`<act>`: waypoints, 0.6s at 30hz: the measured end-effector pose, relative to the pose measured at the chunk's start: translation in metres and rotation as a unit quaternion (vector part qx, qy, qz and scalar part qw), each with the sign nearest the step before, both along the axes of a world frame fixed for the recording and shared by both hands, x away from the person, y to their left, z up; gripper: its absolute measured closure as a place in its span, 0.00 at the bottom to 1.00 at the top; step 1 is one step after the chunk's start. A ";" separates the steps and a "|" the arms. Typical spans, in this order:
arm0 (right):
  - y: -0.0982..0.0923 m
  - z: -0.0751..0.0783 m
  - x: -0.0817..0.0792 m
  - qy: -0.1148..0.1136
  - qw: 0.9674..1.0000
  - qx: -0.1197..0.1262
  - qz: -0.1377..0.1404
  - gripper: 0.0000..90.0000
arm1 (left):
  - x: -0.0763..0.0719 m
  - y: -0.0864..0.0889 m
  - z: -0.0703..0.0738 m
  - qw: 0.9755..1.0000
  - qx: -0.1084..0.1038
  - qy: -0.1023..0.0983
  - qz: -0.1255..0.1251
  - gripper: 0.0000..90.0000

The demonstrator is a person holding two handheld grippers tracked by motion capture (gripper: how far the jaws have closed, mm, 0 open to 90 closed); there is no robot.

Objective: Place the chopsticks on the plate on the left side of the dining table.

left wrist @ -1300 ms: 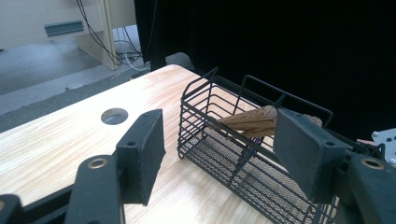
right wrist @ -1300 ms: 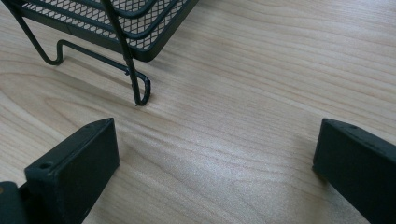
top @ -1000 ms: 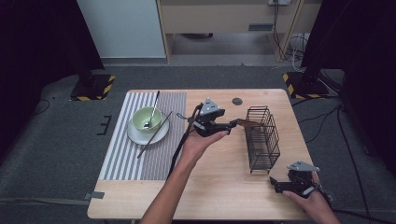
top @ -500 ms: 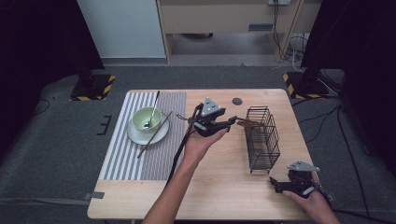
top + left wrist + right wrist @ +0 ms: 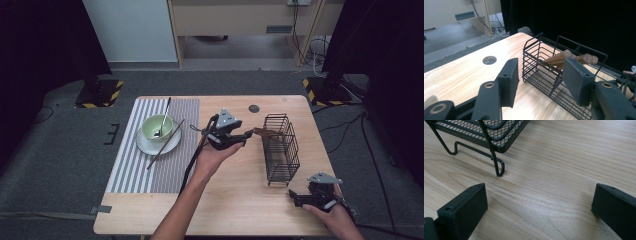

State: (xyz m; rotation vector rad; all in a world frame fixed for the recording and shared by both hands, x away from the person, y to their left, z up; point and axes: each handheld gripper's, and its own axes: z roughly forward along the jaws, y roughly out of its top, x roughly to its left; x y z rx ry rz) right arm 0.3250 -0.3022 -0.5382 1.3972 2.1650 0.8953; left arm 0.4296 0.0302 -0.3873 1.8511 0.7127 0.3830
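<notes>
- Our left gripper (image 5: 243, 136) hovers beside the wire basket (image 5: 281, 150), jaws parted after just closing partway, nothing between them.
- The wooden sticks (image 5: 569, 58) lean inside the basket, ends over its rim.
- Our right gripper (image 5: 296, 198) rests near the table (image 5: 240, 200) edge, jaws wide and empty.

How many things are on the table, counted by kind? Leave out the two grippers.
Wire rack: 1
Wooden sticks in the rack: 2
Bowl: 1
Saucer: 1
Spoon: 1
Chopstick: 1
Striped mat: 1
Total: 8
</notes>
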 end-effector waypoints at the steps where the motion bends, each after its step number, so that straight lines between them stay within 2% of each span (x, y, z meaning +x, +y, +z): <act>1: 0.000 0.000 0.000 0.000 1.000 0.000 0.000 0.00 | 0.000 0.000 0.000 1.000 -0.001 0.001 -0.002 0.49; 4: 0.000 0.000 0.000 0.000 1.000 0.000 0.000 0.00 | 0.002 -0.001 -0.001 1.000 0.004 0.002 -0.005 0.46; 12: 0.000 0.000 0.000 0.000 1.000 0.000 0.000 0.00 | 0.007 -0.004 0.000 1.000 0.001 0.001 -0.004 0.44; 18: 0.000 0.000 0.000 0.000 1.000 0.000 0.000 0.00 | 0.010 -0.007 0.003 1.000 -0.003 0.002 0.004 0.47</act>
